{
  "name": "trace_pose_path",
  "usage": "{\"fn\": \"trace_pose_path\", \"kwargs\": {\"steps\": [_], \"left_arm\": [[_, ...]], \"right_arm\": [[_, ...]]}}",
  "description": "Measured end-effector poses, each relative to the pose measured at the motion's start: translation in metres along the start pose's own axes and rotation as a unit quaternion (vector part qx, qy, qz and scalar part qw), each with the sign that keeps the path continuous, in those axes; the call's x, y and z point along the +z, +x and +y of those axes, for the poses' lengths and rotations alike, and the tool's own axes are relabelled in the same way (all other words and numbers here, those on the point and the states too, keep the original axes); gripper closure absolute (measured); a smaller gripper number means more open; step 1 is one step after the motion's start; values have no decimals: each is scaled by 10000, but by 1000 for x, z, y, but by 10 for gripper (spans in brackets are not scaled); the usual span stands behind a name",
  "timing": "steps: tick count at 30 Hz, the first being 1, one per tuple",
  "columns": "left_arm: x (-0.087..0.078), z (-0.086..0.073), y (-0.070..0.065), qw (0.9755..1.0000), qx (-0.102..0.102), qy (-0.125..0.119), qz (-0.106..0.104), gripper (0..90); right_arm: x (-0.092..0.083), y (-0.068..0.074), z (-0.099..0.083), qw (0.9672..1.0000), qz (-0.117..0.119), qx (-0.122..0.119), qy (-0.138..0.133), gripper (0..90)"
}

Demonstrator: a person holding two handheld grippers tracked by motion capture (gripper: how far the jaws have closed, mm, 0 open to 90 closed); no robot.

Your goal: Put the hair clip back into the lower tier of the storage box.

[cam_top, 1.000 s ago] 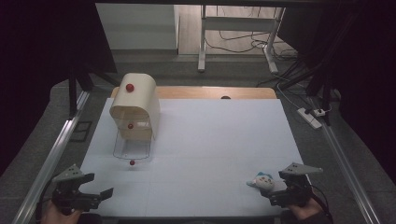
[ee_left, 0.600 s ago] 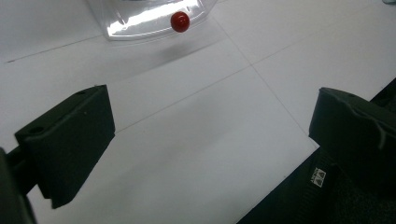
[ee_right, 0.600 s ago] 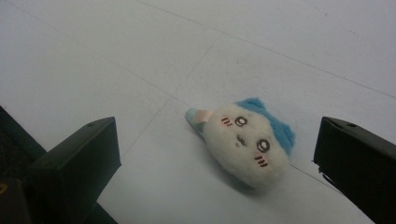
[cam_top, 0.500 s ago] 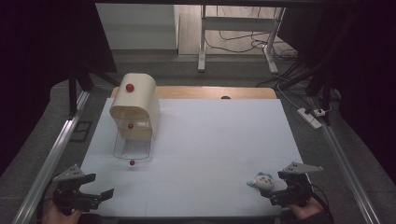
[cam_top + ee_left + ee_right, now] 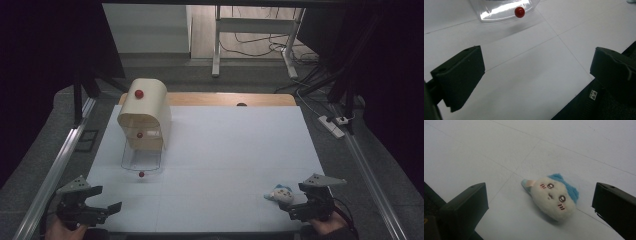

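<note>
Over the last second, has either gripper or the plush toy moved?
Nothing visibly changed. The left gripper hangs open at the table's near left corner, and the right gripper sits open just behind the plush toy, not touching it. The bread box with its clear door down is where it was.

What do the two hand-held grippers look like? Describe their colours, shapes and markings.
Both are black. The left hand-held gripper and the right hand-held gripper each carry a grey three-cornered plate on top. In the gripper views, each has two blocky black rectangular jaws with small holes in their top faces.
</note>
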State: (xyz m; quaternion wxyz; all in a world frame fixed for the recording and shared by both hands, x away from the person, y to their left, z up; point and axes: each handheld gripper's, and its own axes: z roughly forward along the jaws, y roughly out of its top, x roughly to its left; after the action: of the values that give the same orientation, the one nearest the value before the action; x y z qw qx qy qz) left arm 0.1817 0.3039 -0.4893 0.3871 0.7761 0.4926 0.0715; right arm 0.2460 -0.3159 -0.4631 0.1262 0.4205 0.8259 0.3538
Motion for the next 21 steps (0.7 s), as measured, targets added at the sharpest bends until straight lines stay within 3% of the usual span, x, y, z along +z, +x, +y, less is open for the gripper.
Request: {"fn": "trace_pose_path", "kwargs": {"steps": [13, 21], "left_arm": [[1, 1, 0, 10000, 7, 33, -13, 0], [1, 1, 0, 10000, 36, 62, 6, 0]], "right_arm": [[5, 0, 3, 9999, -11, -51, 99, 0], [12, 2, 8, 9997, -137, -124, 177, 0]]}}
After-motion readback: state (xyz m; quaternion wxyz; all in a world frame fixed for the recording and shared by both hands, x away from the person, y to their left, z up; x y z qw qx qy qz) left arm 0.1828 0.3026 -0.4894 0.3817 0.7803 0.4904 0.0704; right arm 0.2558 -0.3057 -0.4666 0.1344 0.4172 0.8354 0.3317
